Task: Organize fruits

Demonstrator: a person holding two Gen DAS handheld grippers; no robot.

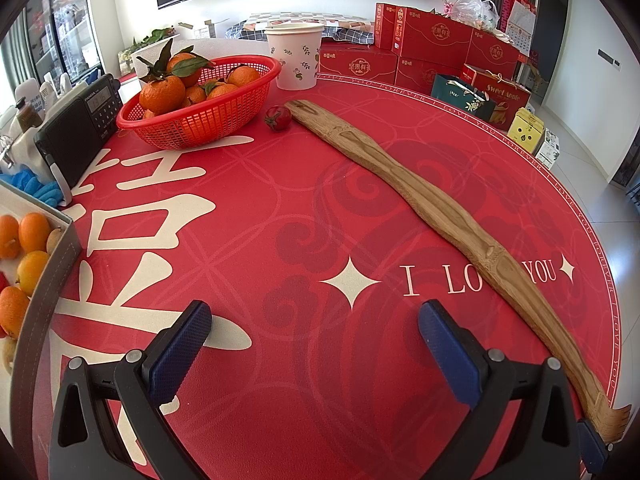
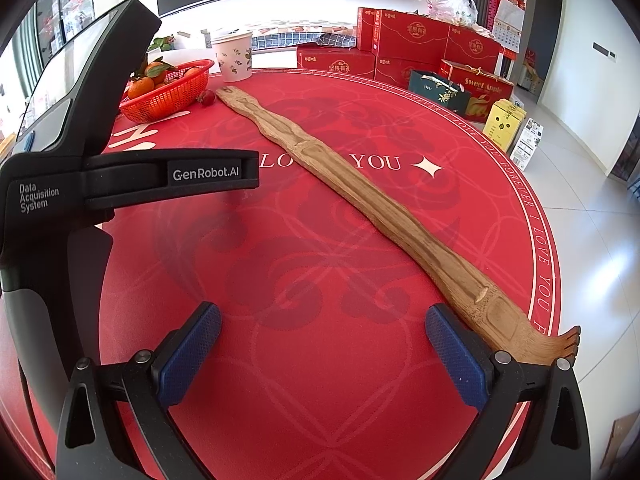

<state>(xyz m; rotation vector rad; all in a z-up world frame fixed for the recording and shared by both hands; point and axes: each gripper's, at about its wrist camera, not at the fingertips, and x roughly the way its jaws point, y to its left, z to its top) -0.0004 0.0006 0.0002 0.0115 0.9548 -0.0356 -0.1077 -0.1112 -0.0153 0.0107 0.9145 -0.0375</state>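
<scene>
My left hand-held gripper and right hand-held gripper hover low over the red surface, both spread wide and empty. The left one's body reads "GenRobot.AI" and "Data Acquisition System". The surface reads "I LOVE YOU". The tomato sits far, just beside the orange basket.

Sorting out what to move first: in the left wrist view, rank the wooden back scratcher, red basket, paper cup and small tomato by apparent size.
1. wooden back scratcher, longest, and partly nearer the camera
2. red basket
3. paper cup
4. small tomato, clearly smallest
</scene>
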